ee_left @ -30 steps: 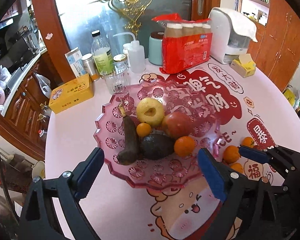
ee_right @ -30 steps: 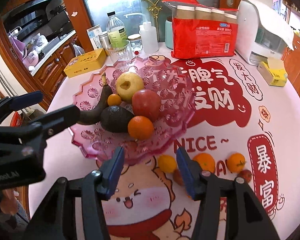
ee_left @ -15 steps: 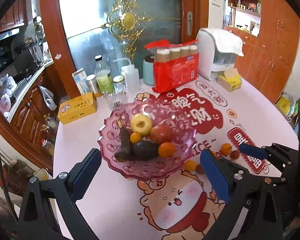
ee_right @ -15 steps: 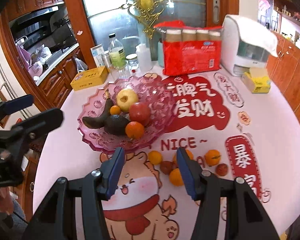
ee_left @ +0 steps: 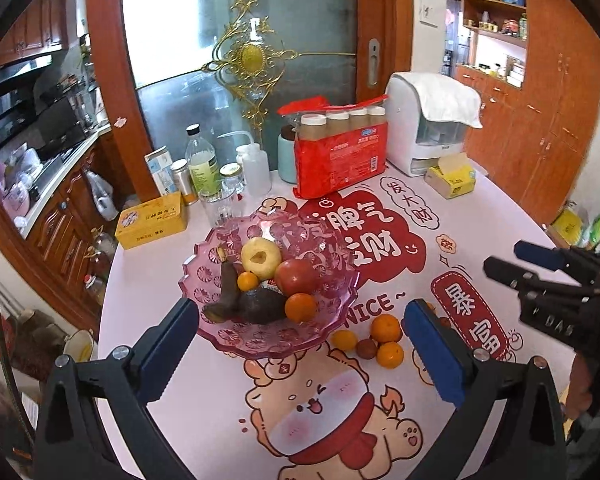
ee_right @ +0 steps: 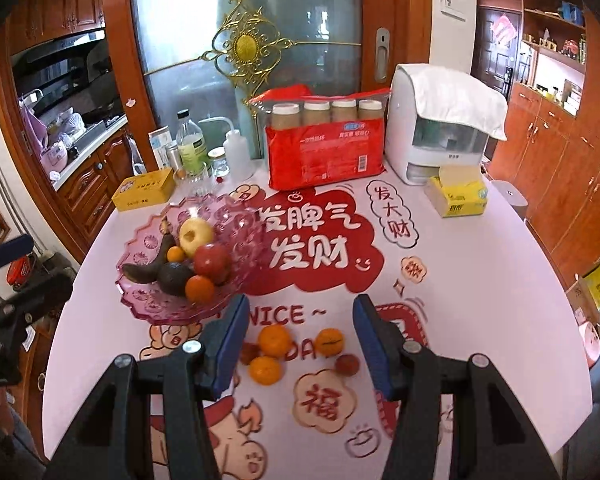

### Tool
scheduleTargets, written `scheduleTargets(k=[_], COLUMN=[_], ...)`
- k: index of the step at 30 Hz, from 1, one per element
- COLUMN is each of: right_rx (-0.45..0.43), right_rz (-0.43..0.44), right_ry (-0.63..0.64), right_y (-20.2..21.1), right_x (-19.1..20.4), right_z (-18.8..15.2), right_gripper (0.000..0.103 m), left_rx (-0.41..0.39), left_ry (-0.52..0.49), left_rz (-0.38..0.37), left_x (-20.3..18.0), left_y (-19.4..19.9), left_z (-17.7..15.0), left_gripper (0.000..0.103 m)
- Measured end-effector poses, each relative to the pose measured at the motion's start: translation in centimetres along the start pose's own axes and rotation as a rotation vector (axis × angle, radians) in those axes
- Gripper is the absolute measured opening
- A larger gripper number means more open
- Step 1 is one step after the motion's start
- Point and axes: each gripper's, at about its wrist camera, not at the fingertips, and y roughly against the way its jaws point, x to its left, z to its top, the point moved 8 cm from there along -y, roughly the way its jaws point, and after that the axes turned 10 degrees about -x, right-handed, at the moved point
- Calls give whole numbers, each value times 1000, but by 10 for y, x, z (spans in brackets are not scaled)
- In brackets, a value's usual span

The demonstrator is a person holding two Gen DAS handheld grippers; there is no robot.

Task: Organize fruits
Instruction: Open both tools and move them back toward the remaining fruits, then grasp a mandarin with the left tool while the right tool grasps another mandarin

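Observation:
A pink scalloped fruit plate (ee_left: 340, 304) (ee_right: 140, 252) holds a yellow apple (ee_left: 261, 255), a red apple (ee_left: 298, 276), two oranges, an avocado (ee_left: 260, 306) and a dark banana (ee_left: 226, 292). Several small oranges (ee_right: 275, 340) and small dark red fruits (ee_right: 347, 364) lie loose on the tablecloth in front of the plate. My left gripper (ee_left: 300, 354) hangs high above the plate's near rim, its jaws still opening with nothing between them. My right gripper (ee_right: 298, 340) is open above the loose oranges, holding nothing.
At the table's back stand a red pack of bottles (ee_left: 340, 156), a white appliance with a towel (ee_left: 432, 120), a yellow tissue box (ee_left: 450, 182), a yellow tin (ee_left: 152, 220), bottles and jars (ee_left: 200, 164). Wooden cabinets flank both sides.
Both grippers have pulled back and up from the table, so plate and loose fruit look smaller. The left jaws have spread slightly wider. The fruit has not moved.

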Motion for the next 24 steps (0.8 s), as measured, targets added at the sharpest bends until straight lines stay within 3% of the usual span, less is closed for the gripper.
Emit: scheduleTargets(k=[5, 9, 16, 24], right_rx=[12, 40, 154, 282], right_rz=[51, 86, 195, 334], right_ry=[51, 141, 254, 274], right_y=[-16, -42, -96, -135], right_x=[-21, -37, -52, -52], right_z=[5, -4, -54, -107], right_gripper=[54, 54, 54, 54], left_rx=[43, 88, 181, 266], left_ry=[43, 90, 149, 312], left_rz=[34, 10, 3, 15], left_x=[-23, -51, -100, -105], left_y=[-16, -38, -91, -134], left_z=[-11, -34, -98, -146], left_gripper=[102, 102, 102, 89])
